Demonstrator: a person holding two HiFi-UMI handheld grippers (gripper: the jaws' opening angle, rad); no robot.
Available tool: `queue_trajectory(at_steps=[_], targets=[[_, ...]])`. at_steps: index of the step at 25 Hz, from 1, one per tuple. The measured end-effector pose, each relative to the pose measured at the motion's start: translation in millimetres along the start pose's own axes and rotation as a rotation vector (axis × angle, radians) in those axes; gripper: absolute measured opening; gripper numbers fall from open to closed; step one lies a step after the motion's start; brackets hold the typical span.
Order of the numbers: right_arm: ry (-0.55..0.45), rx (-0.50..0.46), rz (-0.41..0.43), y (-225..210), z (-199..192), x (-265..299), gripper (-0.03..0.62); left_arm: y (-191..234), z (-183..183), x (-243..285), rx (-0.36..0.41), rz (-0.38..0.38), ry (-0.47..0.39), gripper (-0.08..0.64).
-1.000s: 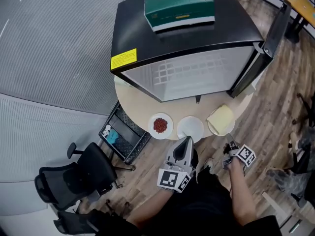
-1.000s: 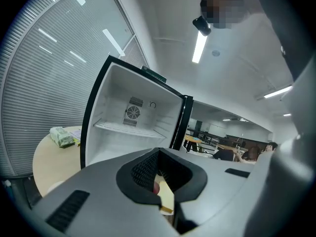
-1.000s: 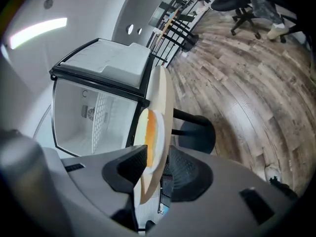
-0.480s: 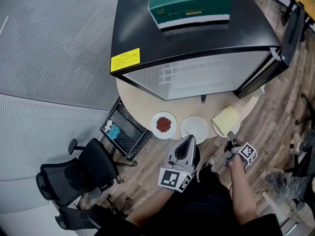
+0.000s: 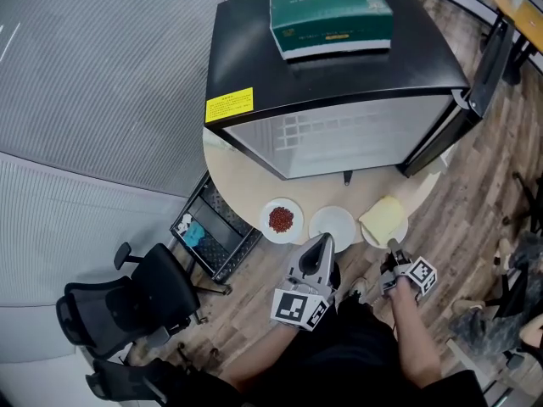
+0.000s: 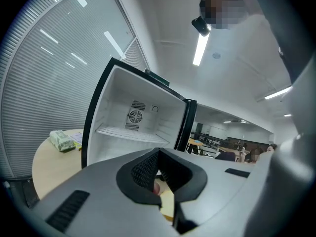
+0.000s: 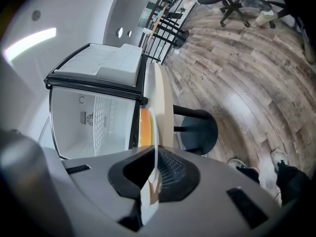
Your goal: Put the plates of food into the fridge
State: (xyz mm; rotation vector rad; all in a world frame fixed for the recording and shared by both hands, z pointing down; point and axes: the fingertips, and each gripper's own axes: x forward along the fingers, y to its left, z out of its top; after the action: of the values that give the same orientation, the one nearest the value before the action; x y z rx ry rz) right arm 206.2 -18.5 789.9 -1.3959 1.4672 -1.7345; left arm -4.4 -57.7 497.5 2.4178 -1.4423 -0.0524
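The round table point(image 5: 237, 181) bears the fridge point(image 5: 411, 58), a red-food plate point(image 5: 281, 220), a white plate point(image 5: 332, 225) and a yellow-food plate point(image 5: 383, 220).

yellow label point(image 5: 229, 106) on black fridge point(image 5: 254, 49) top, print too small to read, green box point(image 5: 331, 15) lettering illegible

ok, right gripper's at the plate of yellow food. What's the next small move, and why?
Probably a slight lift, keeping the plate level. The right gripper has just been closing its jaws, and they now pinch the rim of the plate of yellow food, which looks to rest on the table. The fridge stands open just beyond, so clearing the tabletop likely comes first.
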Motion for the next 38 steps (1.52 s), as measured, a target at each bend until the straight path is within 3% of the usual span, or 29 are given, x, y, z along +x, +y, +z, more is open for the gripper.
queue_trajectory(at_steps=[8,16,25,38], targets=[[0.017,-0.011,0.050,41.0,-6.3,-26.7,0.018,-2.8,19.6,-6.6,0.017,0.004,-0.045,0.004],[0.002,0.030,0.198,167.7,2.8,-29.9,0.018,0.4,58.3,10.2,0.041,0.022,-0.110,0.004],[-0.075,-0.027,0.292,294.1,50.6,28.5,0.018,12.8,74.4,33.3,0.038,0.013,-0.105,0.005],[-0.097,0.040,0.177,306.7,98.0,134.8,0.018,48.2,86.7,66.6,0.032,0.014,-0.077,0.004]])
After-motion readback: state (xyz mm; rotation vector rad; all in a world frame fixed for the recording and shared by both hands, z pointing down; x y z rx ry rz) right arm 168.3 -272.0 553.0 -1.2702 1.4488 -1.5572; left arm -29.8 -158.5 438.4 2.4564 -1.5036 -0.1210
